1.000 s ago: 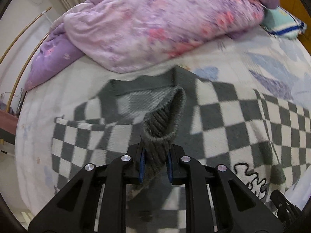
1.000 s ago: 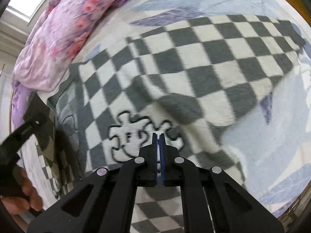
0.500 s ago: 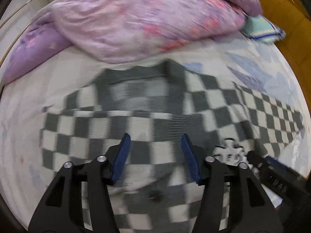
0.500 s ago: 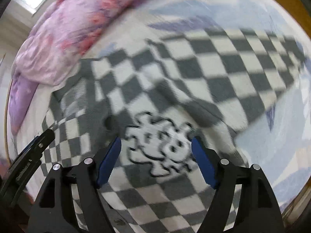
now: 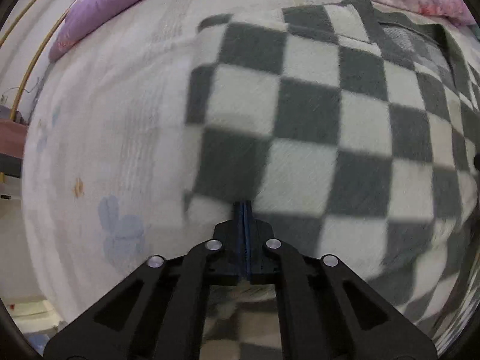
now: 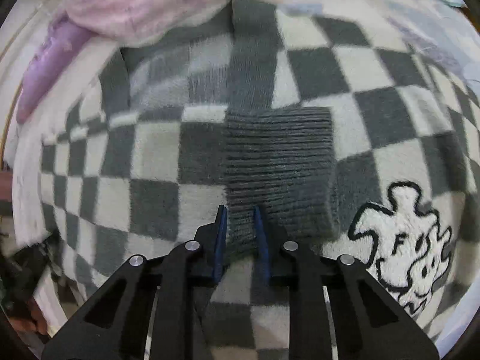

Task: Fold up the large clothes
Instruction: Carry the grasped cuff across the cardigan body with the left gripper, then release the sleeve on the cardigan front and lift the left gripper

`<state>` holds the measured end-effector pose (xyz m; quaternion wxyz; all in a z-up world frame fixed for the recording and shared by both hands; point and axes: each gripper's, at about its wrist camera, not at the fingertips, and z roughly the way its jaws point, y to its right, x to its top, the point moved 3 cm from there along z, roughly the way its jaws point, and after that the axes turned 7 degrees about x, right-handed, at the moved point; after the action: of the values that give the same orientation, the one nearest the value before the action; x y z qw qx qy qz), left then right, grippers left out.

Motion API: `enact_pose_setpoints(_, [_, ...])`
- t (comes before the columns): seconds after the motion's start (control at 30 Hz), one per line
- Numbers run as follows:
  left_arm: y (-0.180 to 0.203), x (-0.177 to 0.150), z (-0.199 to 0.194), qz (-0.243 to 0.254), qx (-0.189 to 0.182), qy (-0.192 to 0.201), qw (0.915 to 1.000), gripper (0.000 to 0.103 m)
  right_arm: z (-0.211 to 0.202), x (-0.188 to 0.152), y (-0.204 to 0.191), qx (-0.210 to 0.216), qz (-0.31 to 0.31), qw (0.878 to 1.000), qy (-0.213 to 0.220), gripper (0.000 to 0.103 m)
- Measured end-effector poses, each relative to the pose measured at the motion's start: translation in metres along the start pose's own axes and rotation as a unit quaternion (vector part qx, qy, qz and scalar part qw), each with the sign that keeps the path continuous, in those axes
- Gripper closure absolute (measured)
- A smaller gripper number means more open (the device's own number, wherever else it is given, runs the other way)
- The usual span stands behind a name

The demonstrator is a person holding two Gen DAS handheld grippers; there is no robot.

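Checkered sweater (image 6: 315, 69), grey and white squares, lies spread flat on the bed (image 5: 105, 126). One sleeve is folded across the body; its ribbed grey cuff (image 6: 279, 162) lies on top near the middle. A white cartoon patch (image 6: 402, 240) with black outline sits to the cuff's right. Right gripper (image 6: 240, 228) points down, jaws closing with the cuff's lower corner between the pads; contact unclear. Left gripper (image 5: 243, 210) has its jaws clenched together over the sweater's left edge; whether cloth is pinched, cannot tell. Purple-pink quilt (image 6: 144, 3) is bunched beyond the collar.
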<state>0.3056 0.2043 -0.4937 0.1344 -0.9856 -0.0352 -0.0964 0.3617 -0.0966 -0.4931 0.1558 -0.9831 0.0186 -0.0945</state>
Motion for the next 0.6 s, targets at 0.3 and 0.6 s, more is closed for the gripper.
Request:
enact_pose_setpoints(0.3, [-0.002, 0.013, -0.025, 0.021, -0.054, 0.055, 0.9968, 0.1, -0.008, 0.016, 0.007, 0.016, 0.06, 0.998, 0.007, 0.087])
enact_pose_setpoints(0.6, [-0.023, 0.122, 0.024, -0.039, -0.026, 0.103, 0.9935, 0.101, 0.02, 0.044, 0.019, -0.01, 0.008, 0.998, 0.055, 0.09])
